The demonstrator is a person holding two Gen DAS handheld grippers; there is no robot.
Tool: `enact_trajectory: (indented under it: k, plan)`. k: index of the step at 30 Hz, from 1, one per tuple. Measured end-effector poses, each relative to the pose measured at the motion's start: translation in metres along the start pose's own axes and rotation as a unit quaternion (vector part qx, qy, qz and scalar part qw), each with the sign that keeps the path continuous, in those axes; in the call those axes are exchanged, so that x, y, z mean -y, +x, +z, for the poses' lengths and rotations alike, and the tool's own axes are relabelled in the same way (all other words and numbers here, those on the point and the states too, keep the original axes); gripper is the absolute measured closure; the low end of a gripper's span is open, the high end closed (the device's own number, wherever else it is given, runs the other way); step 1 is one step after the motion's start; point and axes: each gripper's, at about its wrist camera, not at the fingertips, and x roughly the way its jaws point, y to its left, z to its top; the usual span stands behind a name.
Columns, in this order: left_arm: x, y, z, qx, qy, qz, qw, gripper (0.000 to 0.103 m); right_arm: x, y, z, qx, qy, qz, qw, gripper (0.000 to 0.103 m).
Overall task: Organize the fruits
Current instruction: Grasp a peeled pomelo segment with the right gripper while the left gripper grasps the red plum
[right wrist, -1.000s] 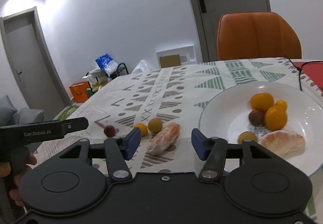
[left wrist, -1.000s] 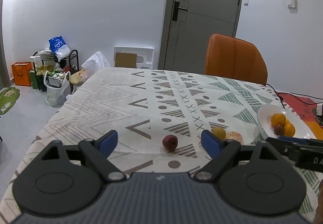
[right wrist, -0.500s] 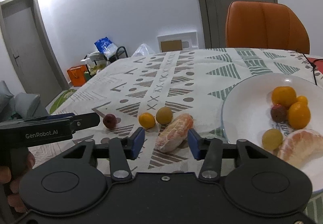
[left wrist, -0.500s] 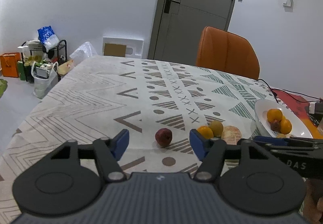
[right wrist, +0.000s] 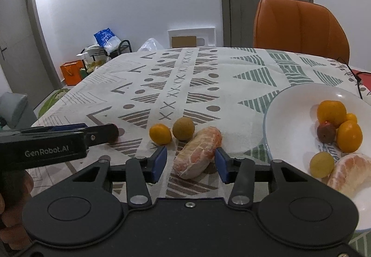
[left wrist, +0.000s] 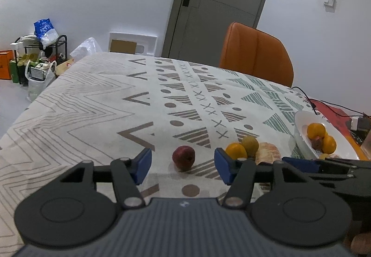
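A small dark red fruit point(left wrist: 183, 158) lies on the patterned tablecloth between the blue pads of my open left gripper point(left wrist: 183, 165). A peeled pomelo segment point(right wrist: 197, 152) lies between the pads of my open right gripper point(right wrist: 190, 165), apart from both. A small orange fruit point(right wrist: 160, 133) and a round green-brown fruit point(right wrist: 183, 128) sit just behind it. A white plate point(right wrist: 285, 122) at the right holds orange fruits point(right wrist: 331, 112), a dark red fruit point(right wrist: 326, 133), a yellow-green fruit point(right wrist: 321, 164) and another pomelo segment point(right wrist: 347, 171).
An orange chair point(right wrist: 299, 25) stands at the table's far side. A black cable point(left wrist: 324, 104) and a red mat point(left wrist: 334, 113) lie past the plate. Bags and a rack point(left wrist: 37, 64) stand on the floor at the left. The left gripper's body point(right wrist: 55, 143) crosses the right wrist view.
Both grippers have moved forward and down toward the fruits. The left now frames the red fruit and the right frames the pomelo segment. Both jaws have narrowed a little.
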Motion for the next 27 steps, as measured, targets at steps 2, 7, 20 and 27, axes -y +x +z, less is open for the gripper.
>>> enact_trajectory:
  k: [2,7,20,27]
  plan:
    - [0.000,0.003,0.000,-0.002,-0.002,-0.004,1.0000,0.044,0.002,0.003,0.000,-0.005,0.002,-0.002,1.000,0.061]
    - [0.001,0.012,-0.004,-0.011,-0.004,-0.003,0.9999,0.060,0.002,0.004,-0.002,-0.007,0.001,-0.004,1.000,0.063]
    - [-0.007,-0.002,-0.005,-0.003,-0.013,0.003,0.9999,0.082,-0.004,0.001,-0.007,-0.003,-0.009,0.016,1.000,0.066]
    - [-0.006,-0.015,-0.008,0.004,-0.012,0.009,0.9999,0.082,-0.004,-0.011,-0.016,-0.002,-0.013,0.038,0.999,0.072]
